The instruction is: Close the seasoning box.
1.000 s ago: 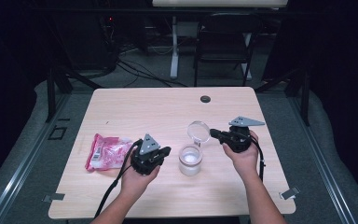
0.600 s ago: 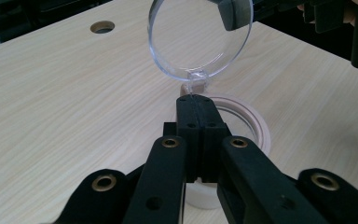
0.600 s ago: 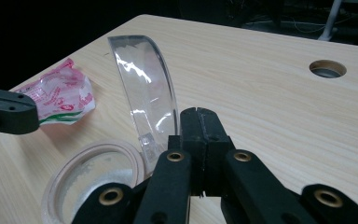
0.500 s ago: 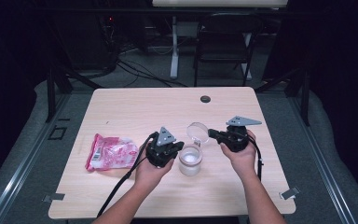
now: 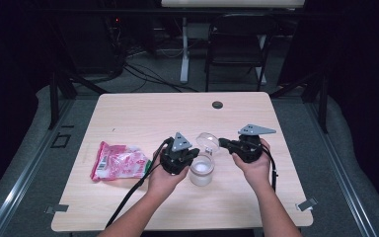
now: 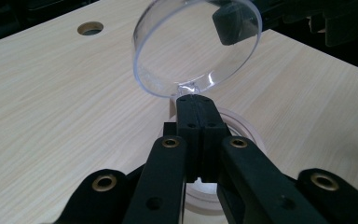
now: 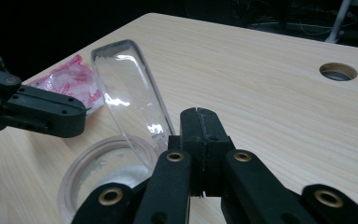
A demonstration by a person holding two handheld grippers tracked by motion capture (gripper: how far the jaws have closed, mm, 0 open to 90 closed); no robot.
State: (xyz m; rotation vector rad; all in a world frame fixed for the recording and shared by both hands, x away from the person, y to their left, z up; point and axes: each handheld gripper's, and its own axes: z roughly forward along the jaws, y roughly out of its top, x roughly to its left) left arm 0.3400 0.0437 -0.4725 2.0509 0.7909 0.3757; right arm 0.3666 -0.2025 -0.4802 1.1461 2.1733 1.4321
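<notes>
A clear round lid (image 5: 208, 141) stands on edge just above the far rim of a small open jar (image 5: 201, 173) with white contents. My right gripper (image 5: 222, 144) is at the lid's right edge, jaws pressed together. In the right gripper view the lid (image 7: 126, 88) runs down the left side of those jaws (image 7: 198, 114), and I cannot tell whether they pinch it. My left gripper (image 5: 195, 153) is shut beside the jar. In its own view its tips (image 6: 196, 100) sit at the lid's (image 6: 186, 51) lower rim, with the jar (image 6: 244, 128) beneath.
A pink snack bag (image 5: 118, 162) lies on the light wooden table (image 5: 143, 118), left of the left hand. A round cable hole (image 5: 217, 104) is near the table's far edge. A folding chair (image 5: 237, 39) stands beyond the table.
My left gripper has moved right from beside the pink bag, up to the jar and the lid. The right gripper and the lid have stayed where they were.
</notes>
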